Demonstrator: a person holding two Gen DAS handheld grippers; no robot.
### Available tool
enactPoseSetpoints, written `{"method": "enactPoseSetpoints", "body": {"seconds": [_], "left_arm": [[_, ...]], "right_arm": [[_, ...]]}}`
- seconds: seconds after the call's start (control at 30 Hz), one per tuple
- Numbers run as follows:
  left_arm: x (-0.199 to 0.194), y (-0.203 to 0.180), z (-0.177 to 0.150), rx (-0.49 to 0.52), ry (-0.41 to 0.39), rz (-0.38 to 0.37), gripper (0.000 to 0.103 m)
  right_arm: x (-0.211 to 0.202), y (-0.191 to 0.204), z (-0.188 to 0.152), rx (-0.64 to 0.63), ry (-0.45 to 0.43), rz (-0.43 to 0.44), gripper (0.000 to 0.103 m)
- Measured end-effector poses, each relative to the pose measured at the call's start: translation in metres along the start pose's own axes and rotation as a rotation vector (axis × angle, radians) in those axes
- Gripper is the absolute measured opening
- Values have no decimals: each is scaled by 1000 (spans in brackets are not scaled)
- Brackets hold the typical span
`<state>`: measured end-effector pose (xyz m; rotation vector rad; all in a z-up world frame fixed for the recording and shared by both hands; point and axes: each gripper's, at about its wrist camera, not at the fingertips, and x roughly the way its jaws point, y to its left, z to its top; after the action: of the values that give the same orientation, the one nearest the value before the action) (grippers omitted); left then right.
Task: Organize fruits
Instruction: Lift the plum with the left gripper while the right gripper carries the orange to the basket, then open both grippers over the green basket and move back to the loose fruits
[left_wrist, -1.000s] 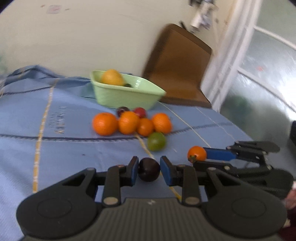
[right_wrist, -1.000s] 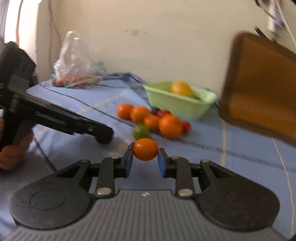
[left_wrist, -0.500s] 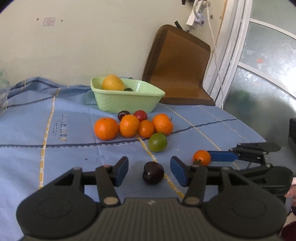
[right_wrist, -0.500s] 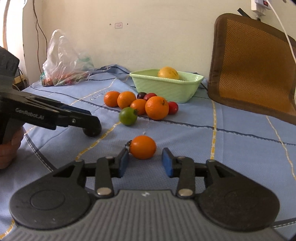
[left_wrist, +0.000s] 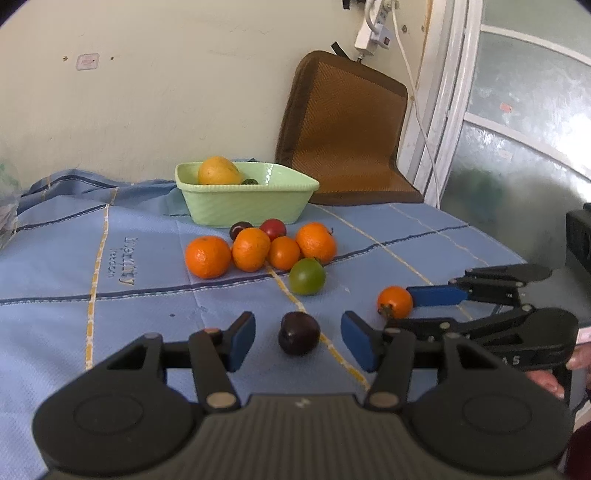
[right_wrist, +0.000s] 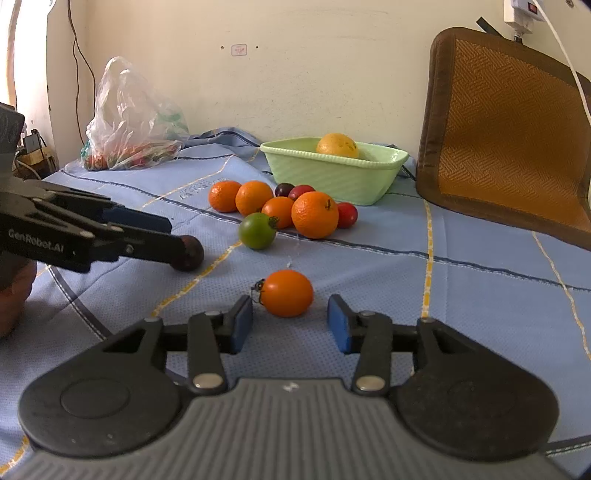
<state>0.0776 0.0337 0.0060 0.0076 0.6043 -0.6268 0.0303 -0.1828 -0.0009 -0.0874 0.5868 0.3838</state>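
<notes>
Left wrist: left gripper (left_wrist: 298, 341) jaws apart, plum (left_wrist: 299, 338) loose between. Right gripper (right_wrist: 290, 323) jaws just opened, orange tomato (right_wrist: 287, 297) unpressed between.

Home, likely a bedroom: blue bedsheet (right_wrist: 461, 236) with stitched lines as the work surface, woven seat cushion (right_wrist: 509, 125) leaning on a plain painted wall, power strip (left_wrist: 373, 27) hanging by its cord, plastic grocery bag (right_wrist: 129, 118) at the sheet's far left corner, frosted glass door (left_wrist: 517, 122).
</notes>
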Motion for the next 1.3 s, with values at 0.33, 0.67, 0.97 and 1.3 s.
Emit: {"method": "enactPoseSetpoints", "body": {"seconds": [0.33, 0.67, 0.97, 1.3], "left_arm": [[9, -6, -3, 30, 60, 24, 26], [14, 19, 31, -114, -9, -8, 26], [77, 44, 115, -113, -30, 97, 26], [137, 55, 129, -91, 36, 206, 38]], "right_arm": [[-1, -4, 0, 13, -11, 25, 32], [7, -26, 33, 59, -123, 42, 32], [73, -69, 92, 114, -190, -2, 32], [121, -72, 105, 62, -157, -6, 34]]}}
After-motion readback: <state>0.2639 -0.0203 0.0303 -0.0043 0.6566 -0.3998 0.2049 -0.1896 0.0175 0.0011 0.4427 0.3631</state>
